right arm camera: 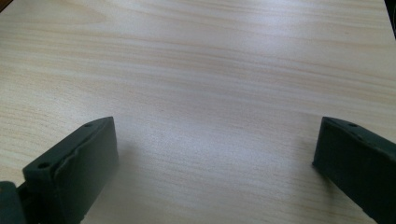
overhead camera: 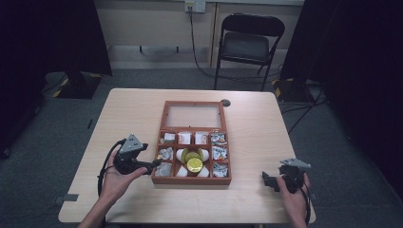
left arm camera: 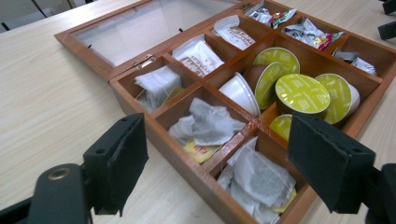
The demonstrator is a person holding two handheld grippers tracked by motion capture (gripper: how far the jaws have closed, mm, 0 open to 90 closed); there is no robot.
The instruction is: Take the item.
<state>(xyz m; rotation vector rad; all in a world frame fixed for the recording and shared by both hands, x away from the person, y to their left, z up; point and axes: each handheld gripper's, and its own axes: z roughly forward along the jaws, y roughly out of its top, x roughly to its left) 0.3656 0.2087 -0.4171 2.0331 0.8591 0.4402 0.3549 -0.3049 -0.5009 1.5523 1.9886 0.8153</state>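
Left gripper, jaws apart and empty, sits at the near-left corner of the wooden box; right gripper, jaws apart, rests over bare table

The pale wooden bench lies bare along its left side, its right side and its near edge, so a hand could pass freely there. In the middle stands the red-brown wooden compartment box, with its glass-paned lid laid flat open behind it, taking up the room toward the far edge. The box's walls and dividers stand up between the compartments, and the green-topped coffee capsules pile above the rim in the middle ones (the tea bags lie lower). The left hand-held gripper sits just beside the box's near left corner, jaws apart and empty. The right hand-held gripper is well apart from the box, over bare wood.
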